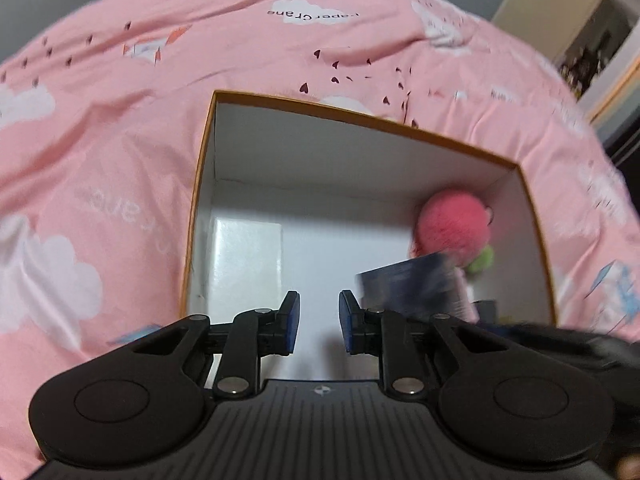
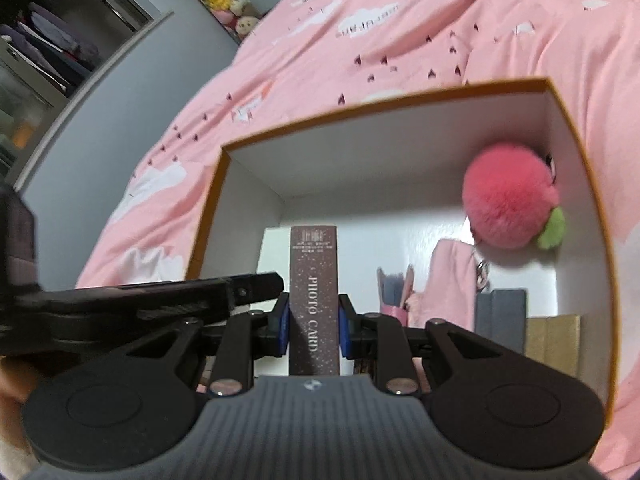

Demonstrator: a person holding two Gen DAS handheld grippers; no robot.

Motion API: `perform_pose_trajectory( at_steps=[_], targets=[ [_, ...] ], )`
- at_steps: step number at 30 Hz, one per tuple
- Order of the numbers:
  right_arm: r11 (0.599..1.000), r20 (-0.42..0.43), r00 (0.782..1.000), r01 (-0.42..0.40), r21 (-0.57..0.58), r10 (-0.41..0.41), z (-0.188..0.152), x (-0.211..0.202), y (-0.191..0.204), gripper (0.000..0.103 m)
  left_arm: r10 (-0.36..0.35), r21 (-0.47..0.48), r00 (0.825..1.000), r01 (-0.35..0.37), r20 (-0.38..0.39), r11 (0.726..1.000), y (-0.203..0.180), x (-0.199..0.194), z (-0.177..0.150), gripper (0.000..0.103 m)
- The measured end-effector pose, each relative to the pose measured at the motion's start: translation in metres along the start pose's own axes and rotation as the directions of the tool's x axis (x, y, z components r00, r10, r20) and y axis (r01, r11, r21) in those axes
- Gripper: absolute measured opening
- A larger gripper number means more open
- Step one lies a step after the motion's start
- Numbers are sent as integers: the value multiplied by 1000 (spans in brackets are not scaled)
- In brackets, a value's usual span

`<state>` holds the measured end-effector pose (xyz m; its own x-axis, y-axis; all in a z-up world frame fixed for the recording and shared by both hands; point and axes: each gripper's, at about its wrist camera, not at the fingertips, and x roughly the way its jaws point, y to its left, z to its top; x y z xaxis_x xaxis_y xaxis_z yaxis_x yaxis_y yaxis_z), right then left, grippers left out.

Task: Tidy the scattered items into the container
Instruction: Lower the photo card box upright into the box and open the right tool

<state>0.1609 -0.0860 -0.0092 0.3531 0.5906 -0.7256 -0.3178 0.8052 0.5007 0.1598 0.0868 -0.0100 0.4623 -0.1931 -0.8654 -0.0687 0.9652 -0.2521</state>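
Note:
An open white box with an orange rim sits on a pink bedspread. Inside it lie a pink fluffy pompom with a green leaf, a white packet and several small items. My right gripper is shut on a dark brown "PHOTO CARD" box, held upright over the box's near edge. That card box shows blurred in the left wrist view. My left gripper is open and empty, above the box's near side. Its black body crosses the right wrist view.
The pink cloud-print bedspread surrounds the box. Inside the box also lie a pink pouch, a grey folded case and a gold one. A grey wall and an open wardrobe stand at the left.

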Motion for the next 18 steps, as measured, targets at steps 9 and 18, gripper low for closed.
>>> perform_pose_trajectory(
  at_steps=[9,18],
  targets=[
    [993,-55,992,113,-25,-114,-10,31,7,25,-75,-142,997,70,-25,987,16,10,-1,23],
    [987,-100,983,151,-51,-156,-12,43,8,28,-108,-200,990,89,-88,976,20,42,-2,23]
  ],
)
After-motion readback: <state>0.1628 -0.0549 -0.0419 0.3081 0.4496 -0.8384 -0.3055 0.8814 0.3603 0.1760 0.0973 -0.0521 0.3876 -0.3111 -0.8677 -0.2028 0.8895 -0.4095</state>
